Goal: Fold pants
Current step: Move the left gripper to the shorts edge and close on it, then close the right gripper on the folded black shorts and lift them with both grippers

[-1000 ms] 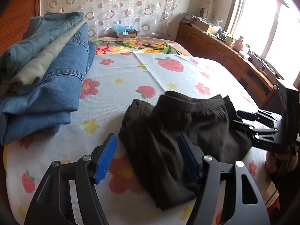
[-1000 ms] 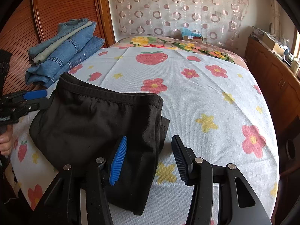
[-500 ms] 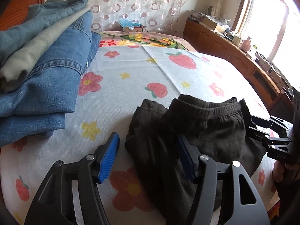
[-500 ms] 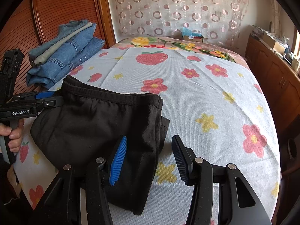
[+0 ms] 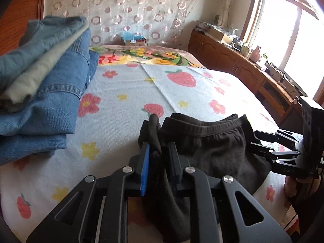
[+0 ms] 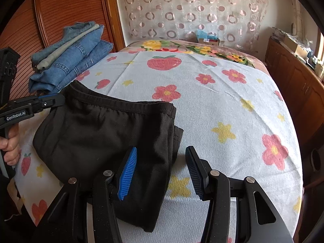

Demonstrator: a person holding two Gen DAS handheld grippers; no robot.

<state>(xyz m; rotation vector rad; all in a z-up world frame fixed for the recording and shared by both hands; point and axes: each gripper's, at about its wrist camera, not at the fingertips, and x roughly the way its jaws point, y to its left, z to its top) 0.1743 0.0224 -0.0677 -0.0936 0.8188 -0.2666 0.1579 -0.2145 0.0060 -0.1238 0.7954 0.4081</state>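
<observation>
Between the closing left tool's [image 5: 159, 158] pads, bunched black pants [image 5: 212, 151]; right tool [image 6: 160, 172] agape, empty.

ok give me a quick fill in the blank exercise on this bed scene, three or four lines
1. The left gripper is closing its jaws on a bunched edge of the ____ pants.
2. The right gripper has its jaws apart over the pants' other ____.
3. The folded jeans sit in a ____ near the wooden headboard.
4. The bedspread is printed with flowers, stars and ____.

Missing words: black; edge; stack; strawberries
</observation>
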